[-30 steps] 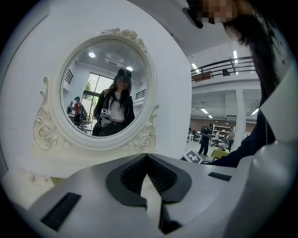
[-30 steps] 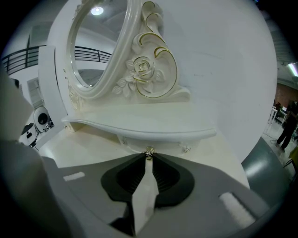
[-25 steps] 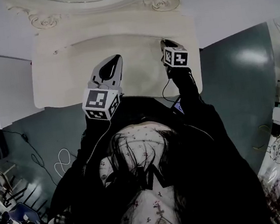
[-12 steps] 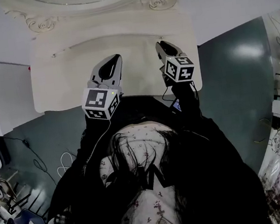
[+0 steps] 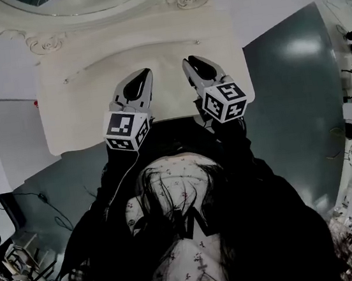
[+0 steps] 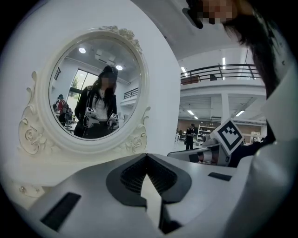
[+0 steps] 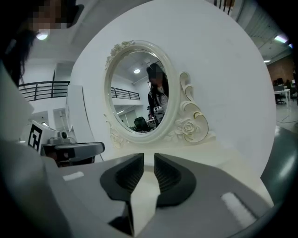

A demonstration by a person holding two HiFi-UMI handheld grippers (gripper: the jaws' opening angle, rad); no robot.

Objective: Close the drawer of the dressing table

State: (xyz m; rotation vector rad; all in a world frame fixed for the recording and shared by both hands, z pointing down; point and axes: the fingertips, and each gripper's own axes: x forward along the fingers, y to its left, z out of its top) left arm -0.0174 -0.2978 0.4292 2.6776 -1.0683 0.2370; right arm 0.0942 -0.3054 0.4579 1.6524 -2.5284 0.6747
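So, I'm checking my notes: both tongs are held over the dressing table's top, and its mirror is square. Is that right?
Not quite: the mirror is oval, not square, as the left gripper view shows. The left tongs and right tongs are indeed held over the dressing table's top.

A large lab hall: mezzanine railing (image 6: 219,70), cluttered workbenches (image 5: 16,270) around grey floor (image 5: 294,108).
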